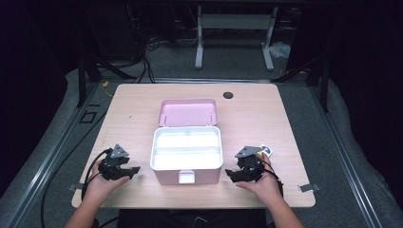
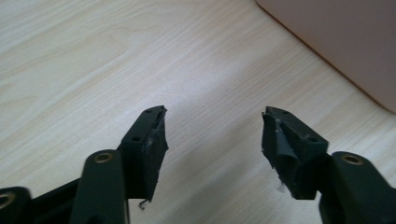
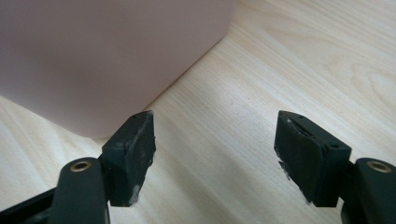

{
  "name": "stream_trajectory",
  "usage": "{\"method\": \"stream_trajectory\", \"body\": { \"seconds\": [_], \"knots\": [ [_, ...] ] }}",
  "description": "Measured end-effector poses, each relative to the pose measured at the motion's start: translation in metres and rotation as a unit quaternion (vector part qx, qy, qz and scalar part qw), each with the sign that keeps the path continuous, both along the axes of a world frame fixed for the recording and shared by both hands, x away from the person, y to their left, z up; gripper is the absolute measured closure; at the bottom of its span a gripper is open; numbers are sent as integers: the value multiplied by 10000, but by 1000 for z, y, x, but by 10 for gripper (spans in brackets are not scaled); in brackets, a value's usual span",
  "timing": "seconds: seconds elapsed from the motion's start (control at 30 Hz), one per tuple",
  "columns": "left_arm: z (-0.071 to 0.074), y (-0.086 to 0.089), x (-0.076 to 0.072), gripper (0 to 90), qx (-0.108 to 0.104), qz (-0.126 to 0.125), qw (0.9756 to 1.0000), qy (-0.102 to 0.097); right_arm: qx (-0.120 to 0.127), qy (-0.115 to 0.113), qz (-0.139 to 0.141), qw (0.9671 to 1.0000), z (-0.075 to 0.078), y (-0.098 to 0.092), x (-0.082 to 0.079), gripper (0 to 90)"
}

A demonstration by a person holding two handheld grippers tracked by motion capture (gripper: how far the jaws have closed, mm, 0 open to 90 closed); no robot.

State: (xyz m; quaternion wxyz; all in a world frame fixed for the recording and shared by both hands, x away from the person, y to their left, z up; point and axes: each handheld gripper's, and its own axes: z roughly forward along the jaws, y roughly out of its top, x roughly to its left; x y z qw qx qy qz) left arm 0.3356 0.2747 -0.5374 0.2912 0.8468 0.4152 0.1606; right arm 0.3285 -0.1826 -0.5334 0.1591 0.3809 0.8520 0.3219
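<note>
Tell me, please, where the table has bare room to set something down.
The far corners either side of the pink box's open lid are bare. Crowded: the near edge, with left tongs, right tongs and a small card.

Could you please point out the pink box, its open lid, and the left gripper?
pink box [image 1: 167,176], high view, front wall.
lid [image 1: 187,113], high view, inner face.
left gripper [image 2: 212,135], left gripper view, midway between its tips.

Lab or test room: dark surround, grey carpet floor [image 1: 228,61], light wood table [image 1: 138,102], white desk frame [image 1: 235,33], loose cables [image 1: 142,52] behind.
</note>
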Motion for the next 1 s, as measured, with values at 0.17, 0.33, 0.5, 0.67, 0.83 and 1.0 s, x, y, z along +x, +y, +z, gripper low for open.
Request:
{"method": "stream_trajectory", "body": {
  "seconds": [0.17,0.33,0.5,0.67,0.83,1.0],
  "knots": [
    [-1,3,1,436,-54,49,10000,59,-185,-71,193,9996,-4,1,1,329],
    [-2,4,-1,449,-85,46,9999,101,-4,-211,186,9996,0,2,0,422],
    [-2,4,-3,455,-68,-8,9999,110,223,-224,185,9993,2,0,-1,453],
    [1,4,-5,467,-48,25,9999,144,215,-93,-37,9997,0,-5,2,455],
    [1,2,-7,483,-47,-3,9998,193,341,-92,-108,9993,1,-8,2,454],
    [6,2,-7,482,-178,-76,9996,186,338,-93,-123,9993,1,-6,3,451]
  ]
}}
